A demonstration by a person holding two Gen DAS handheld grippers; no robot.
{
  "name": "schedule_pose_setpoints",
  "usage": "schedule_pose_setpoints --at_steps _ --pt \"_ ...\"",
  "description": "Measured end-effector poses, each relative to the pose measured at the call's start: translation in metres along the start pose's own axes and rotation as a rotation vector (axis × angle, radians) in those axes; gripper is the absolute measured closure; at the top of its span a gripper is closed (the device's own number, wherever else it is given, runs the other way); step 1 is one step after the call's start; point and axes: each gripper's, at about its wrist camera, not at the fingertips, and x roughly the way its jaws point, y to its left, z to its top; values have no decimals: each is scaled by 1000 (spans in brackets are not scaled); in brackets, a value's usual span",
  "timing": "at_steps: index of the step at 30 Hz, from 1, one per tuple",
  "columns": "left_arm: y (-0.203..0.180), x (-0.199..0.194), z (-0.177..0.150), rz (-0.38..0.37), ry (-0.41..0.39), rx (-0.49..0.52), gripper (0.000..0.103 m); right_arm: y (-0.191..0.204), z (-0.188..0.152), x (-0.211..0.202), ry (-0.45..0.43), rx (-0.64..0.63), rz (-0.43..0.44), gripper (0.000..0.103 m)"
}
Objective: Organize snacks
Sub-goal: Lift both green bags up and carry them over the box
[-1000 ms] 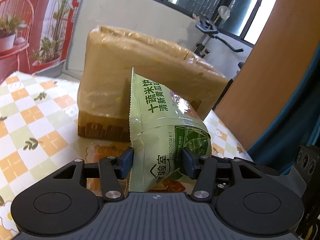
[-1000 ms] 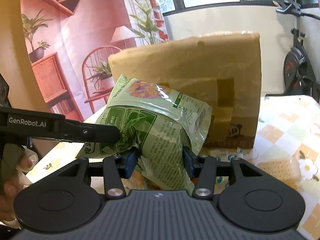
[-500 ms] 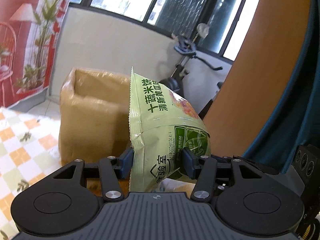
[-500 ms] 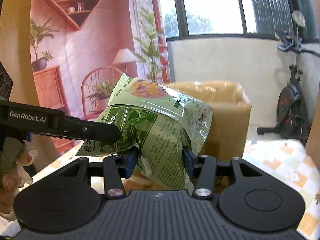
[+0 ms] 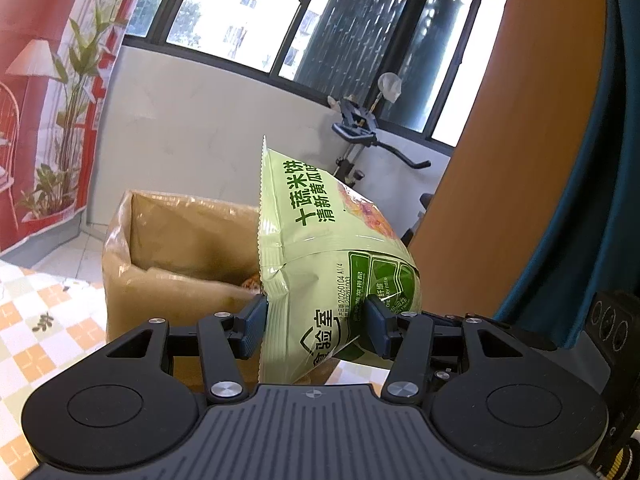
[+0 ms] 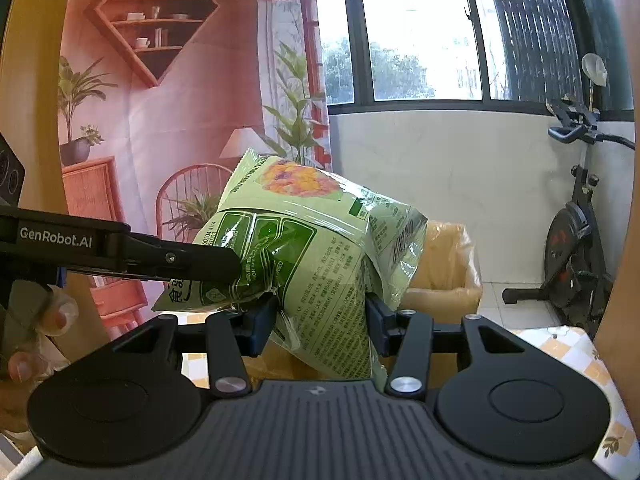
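A light green snack bag (image 5: 320, 256) with green print hangs in the air, held from two sides. My left gripper (image 5: 316, 322) is shut on its lower part, and in the right wrist view the same bag (image 6: 312, 248) is pinched by my right gripper (image 6: 322, 320). The left gripper's black finger (image 6: 200, 260) comes in from the left there and presses the bag's corner. Behind and below the bag stands an open cardboard box (image 5: 160, 256), lined with clear plastic, with its inside partly visible. The box's rim (image 6: 452, 268) shows behind the bag in the right wrist view.
The box stands on a table with an orange-and-white checked cloth (image 5: 36, 320). An exercise bike (image 6: 576, 248) stands by the white wall under the windows. A person's fingers (image 6: 44, 320) hold the left gripper's handle. A brown panel (image 5: 520, 160) rises at the right.
Both grippers have risen with the bag. The box has dropped lower in both views, and its open top now shows instead of only its side.
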Motion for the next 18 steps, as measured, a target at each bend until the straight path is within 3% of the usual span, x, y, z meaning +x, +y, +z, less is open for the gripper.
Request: schedule_pose_setpoints --at_steps 18 --pt "13 23 28 -10 -22 -11 48 -19 38 32 -14 -56 4 53"
